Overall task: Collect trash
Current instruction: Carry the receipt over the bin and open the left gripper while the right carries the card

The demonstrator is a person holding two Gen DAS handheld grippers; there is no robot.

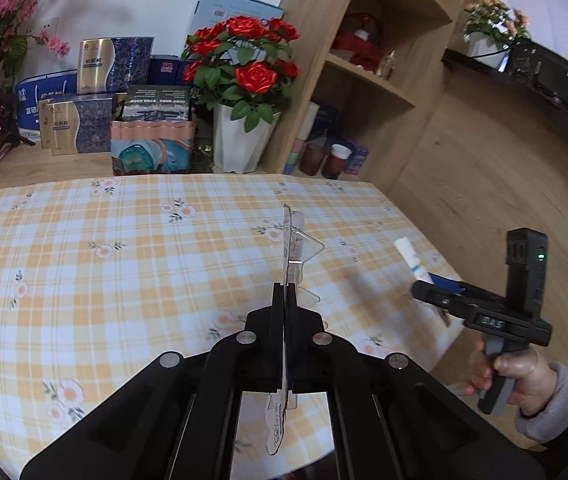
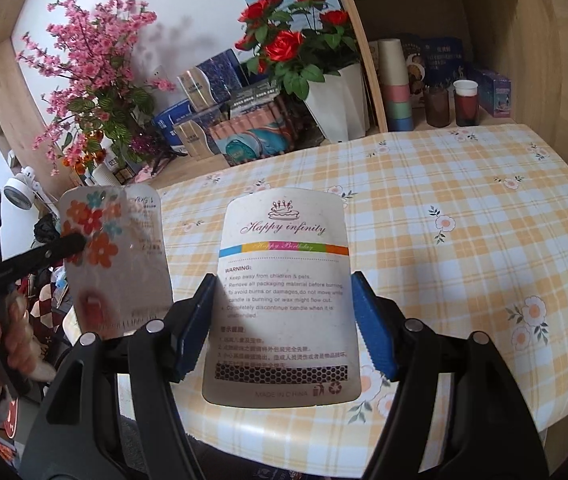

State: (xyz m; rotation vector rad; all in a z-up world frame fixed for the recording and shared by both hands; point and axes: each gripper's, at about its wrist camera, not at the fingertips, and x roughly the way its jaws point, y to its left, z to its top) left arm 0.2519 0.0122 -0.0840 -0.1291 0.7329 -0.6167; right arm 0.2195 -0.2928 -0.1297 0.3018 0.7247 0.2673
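A table (image 1: pixel 124 248) under a yellow-and-white checked cloth with small flowers stands before wooden shelving (image 1: pixel 368 64). Behind its far edge sit a white pot of red roses (image 1: pixel 244 80), stacked boxes (image 1: pixel 96 92) and pink blossom branches (image 2: pixel 92 80); cups (image 2: pixel 396 88) fill a lower shelf.

The left gripper (image 1: pixel 286 292) has its jaws together, clamped on a clear plastic blister pack (image 1: pixel 294 248) that stands edge-on above the cloth; from the right wrist view its printed flower card faces the camera at the left. The right gripper (image 2: pixel 280 316) has its jaws apart with a white "Happy infinity" candle card (image 2: pixel 284 280) clamped between the blue pads (image 2: pixel 372 328), held over the table's near edge.

The cloth itself lies bare. The table's right edge drops to wooden floor (image 1: pixel 484 184), with open room there.
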